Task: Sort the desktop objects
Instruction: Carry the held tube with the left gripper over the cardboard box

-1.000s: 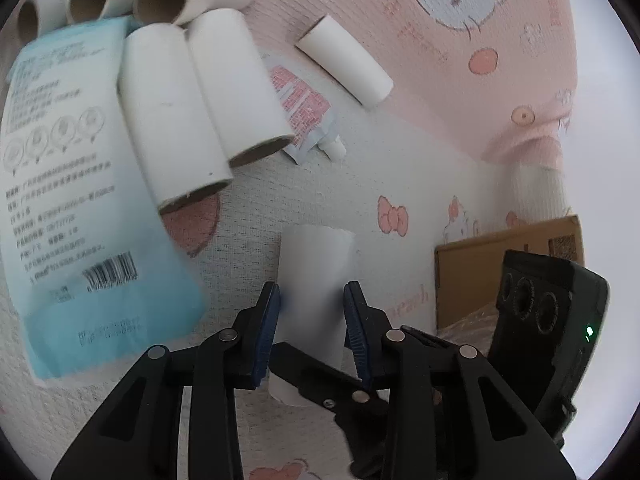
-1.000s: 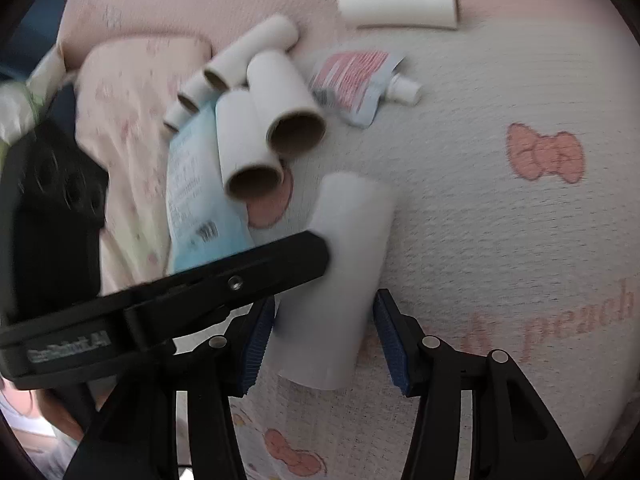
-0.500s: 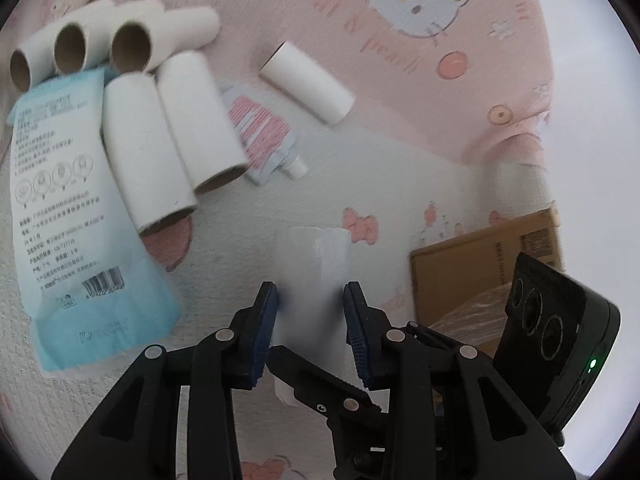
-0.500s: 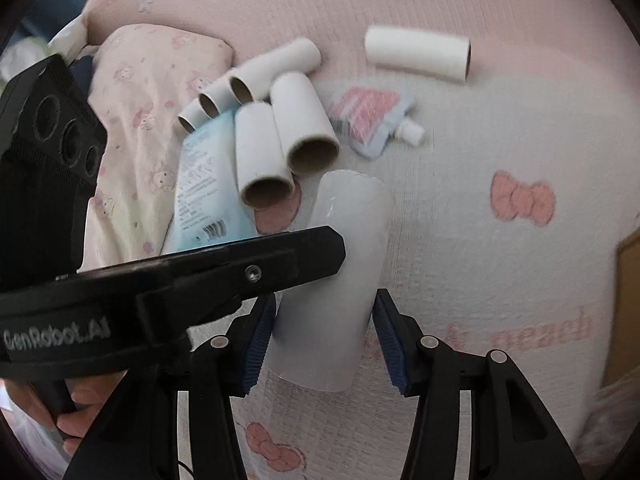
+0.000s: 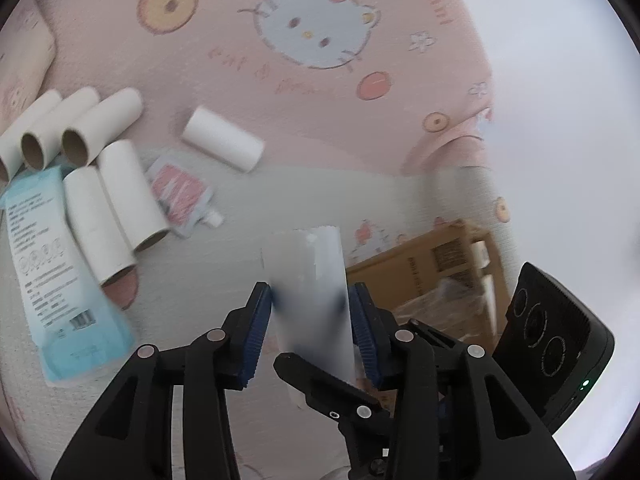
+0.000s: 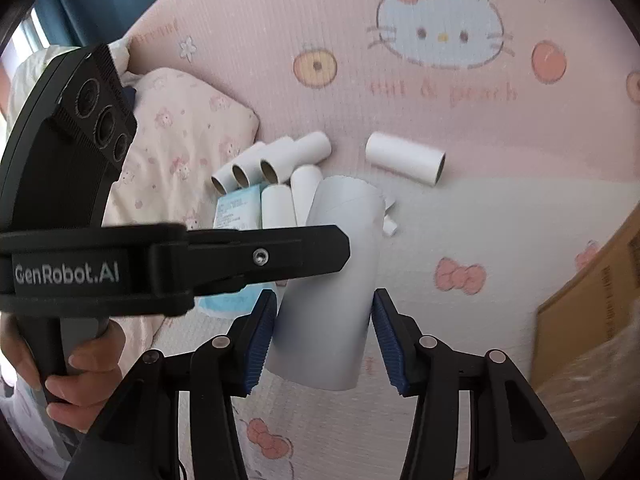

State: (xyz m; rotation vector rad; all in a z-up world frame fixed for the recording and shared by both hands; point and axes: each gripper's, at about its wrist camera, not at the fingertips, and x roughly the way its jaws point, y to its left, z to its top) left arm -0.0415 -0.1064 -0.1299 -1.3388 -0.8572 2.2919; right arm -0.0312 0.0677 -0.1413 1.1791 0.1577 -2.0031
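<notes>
Both grippers hold one white paper roll, raised above the pink and white blanket. My left gripper [image 5: 310, 314] is shut on the roll [image 5: 310, 288], and its finger [image 6: 256, 256] crosses the right wrist view. My right gripper [image 6: 324, 330] is shut on the same roll [image 6: 332, 280] lower down. A group of cardboard tubes [image 5: 80, 148] [image 6: 276, 164] lies on the blanket beside a light blue packet [image 5: 44, 260] and a small pink pouch [image 5: 180, 192]. One single tube [image 5: 222, 144] [image 6: 404, 158] lies apart to their right.
A cardboard box [image 5: 432, 264] [image 6: 592, 312] with clear plastic inside stands at the right by the blanket's edge. A pink pillow [image 6: 176, 148] lies at the left. The right gripper's black camera unit [image 5: 548, 344] shows at lower right.
Both grippers have lifted the white roll up and away from the blanket; the tubes and packet now look smaller and farther. The cardboard box has come further into view.
</notes>
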